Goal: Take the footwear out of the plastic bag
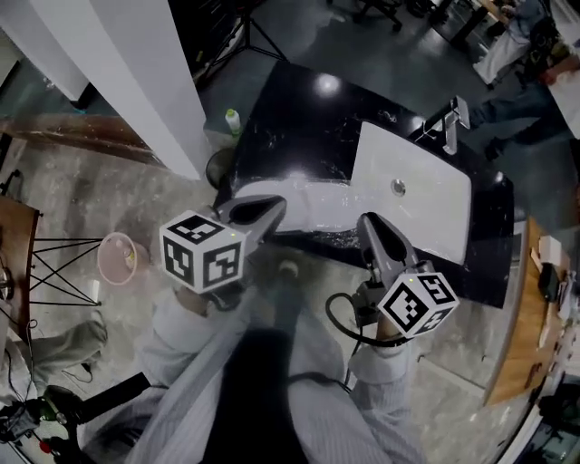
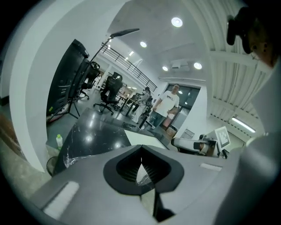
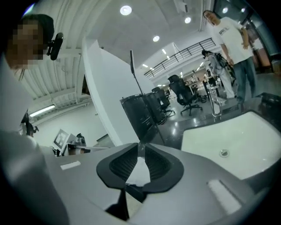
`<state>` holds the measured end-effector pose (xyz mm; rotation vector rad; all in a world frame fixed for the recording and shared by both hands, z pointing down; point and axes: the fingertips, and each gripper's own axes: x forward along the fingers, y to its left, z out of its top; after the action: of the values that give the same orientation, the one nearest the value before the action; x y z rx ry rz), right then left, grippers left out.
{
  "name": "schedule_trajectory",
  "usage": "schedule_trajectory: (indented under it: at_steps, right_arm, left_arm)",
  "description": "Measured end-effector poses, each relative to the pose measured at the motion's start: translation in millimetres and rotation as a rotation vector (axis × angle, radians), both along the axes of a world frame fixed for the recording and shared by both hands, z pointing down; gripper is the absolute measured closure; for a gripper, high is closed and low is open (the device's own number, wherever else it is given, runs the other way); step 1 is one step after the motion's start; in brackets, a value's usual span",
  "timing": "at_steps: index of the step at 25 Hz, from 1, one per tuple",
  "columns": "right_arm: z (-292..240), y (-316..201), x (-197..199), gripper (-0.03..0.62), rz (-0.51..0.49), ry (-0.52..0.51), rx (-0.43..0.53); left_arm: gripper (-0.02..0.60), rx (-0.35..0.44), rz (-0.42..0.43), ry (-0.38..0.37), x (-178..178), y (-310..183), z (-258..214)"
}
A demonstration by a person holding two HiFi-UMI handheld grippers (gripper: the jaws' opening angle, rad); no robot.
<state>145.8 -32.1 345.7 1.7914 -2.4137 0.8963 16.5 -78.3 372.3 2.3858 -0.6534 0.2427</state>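
On the black counter (image 1: 299,109): the plastic bag (image 1: 304,201) is lying as a pale, crumpled heap at the near edge, just left of the white sink (image 1: 426,227). The footwear is not showing through it in any view.
Left gripper (image 1: 277,207): it is hovering with its tips at the bag's left end. Its own view is showing the jaws clenched, tips meeting, with a scrap of crinkled clear film behind them. Whether that film is pinched I cannot tell.
Right gripper (image 1: 370,221): it is pointing at the bag's right end, near the sink's corner. Its own view is showing the jaws slightly released, with a white surface between them and nothing pinched.
Head view: it alone is showing the bag whole, and a pink bin (image 1: 118,256) standing on the floor to the left.
Gripper views: they alone are showing the ceiling lights (image 3: 125,9) and a person in a white T-shirt (image 2: 169,102) standing upright beyond the counter.
Counter's far side: a green-capped bottle (image 1: 233,120) is standing at one corner, and the faucet (image 1: 453,122) is rising behind the sink.
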Motion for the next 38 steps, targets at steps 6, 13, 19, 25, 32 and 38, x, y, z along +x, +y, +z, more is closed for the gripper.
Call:
schedule_trajectory:
  at_steps: [6,13,19,25,32,38]
  right_arm:
    - [30.7,-34.0,51.2,0.493,-0.117,-0.161,-0.164]
    - [74.9,-49.7,77.3,0.445,-0.270,-0.253,-0.372]
    - [115.3,-46.5,89.3,0.430,-0.377,-0.300,-0.569]
    - [144.5,-43.1,90.6,0.431,-0.456,-0.389,-0.707]
    - [152.2,-38.0,86.6,0.436,-0.530,-0.482,-0.793]
    - [162.5,-31.3,98.9,0.457,-0.586,-0.467,-0.859]
  left_arm:
    - [0.512,-0.128,-0.104,0.062,0.8,-38.7,9.3]
    - [0.394,-0.253,-0.125,0.036,-42.6,-54.3,39.0]
    - [0.357,-0.356,-0.092,-0.144,-90.1,-48.6,87.3]
    - [0.359,-0.439,-0.013,-0.192,-87.5,-43.0,113.1]
    - [0.364,-0.485,0.036,-0.176,-76.9,-39.4,118.5]
    - [0.380,-0.499,0.063,-0.201,-75.2,-36.5,123.3]
